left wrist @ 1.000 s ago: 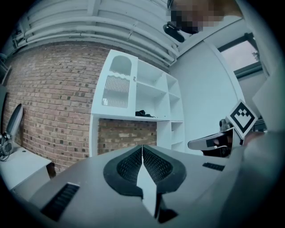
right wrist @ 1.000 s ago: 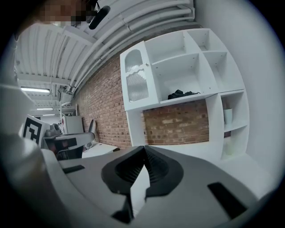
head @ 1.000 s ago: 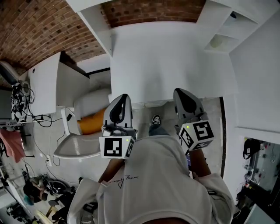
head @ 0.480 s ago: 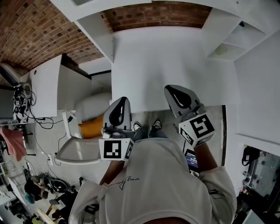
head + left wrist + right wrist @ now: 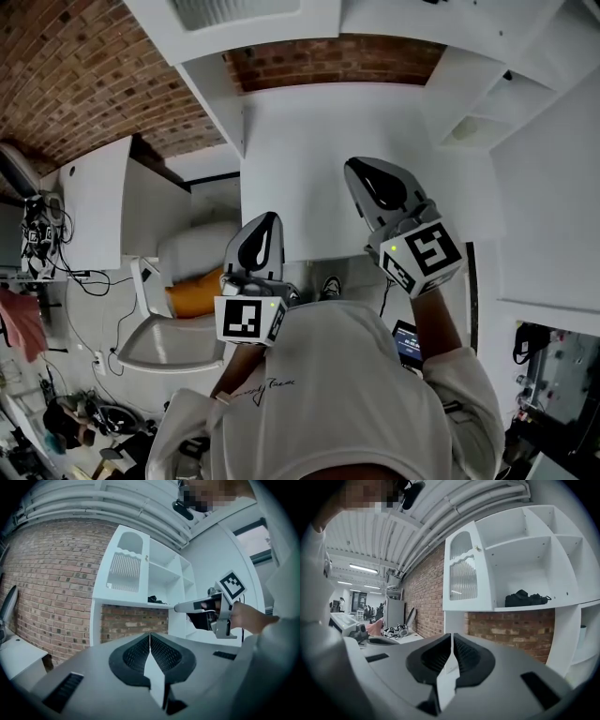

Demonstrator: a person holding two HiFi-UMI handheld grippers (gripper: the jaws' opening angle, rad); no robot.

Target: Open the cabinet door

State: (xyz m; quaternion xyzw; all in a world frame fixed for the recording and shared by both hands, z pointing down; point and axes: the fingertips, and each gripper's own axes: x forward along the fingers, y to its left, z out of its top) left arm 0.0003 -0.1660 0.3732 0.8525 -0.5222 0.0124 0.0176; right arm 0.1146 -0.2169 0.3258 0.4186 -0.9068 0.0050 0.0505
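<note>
The cabinet door (image 5: 463, 573) is a white panel with ribbed glass and a small knob (image 5: 477, 549), standing closed at the upper left of a white shelf unit on a brick wall; the left gripper view also has the door (image 5: 124, 564). My right gripper (image 5: 358, 169) is raised over the white counter (image 5: 309, 131), shut and empty, its jaws (image 5: 452, 635) pointing level toward the door and still apart from it. My left gripper (image 5: 269, 218) hangs lower at the counter's front edge, also shut with nothing in it (image 5: 150, 634). In that view the right gripper (image 5: 180, 606) shows at right.
Open shelves (image 5: 534, 550) lie right of the door, with a black bag (image 5: 526, 598) on one. At the left stand a chair with an orange cushion (image 5: 192, 286), a white desk (image 5: 94, 192) and a tangle of cables (image 5: 37, 225). More white shelving (image 5: 478, 112) is at the right.
My right gripper has risen and moved forward over the counter toward the shelf unit, rolling a little. The left gripper has shifted slightly forward. Both stay shut.
</note>
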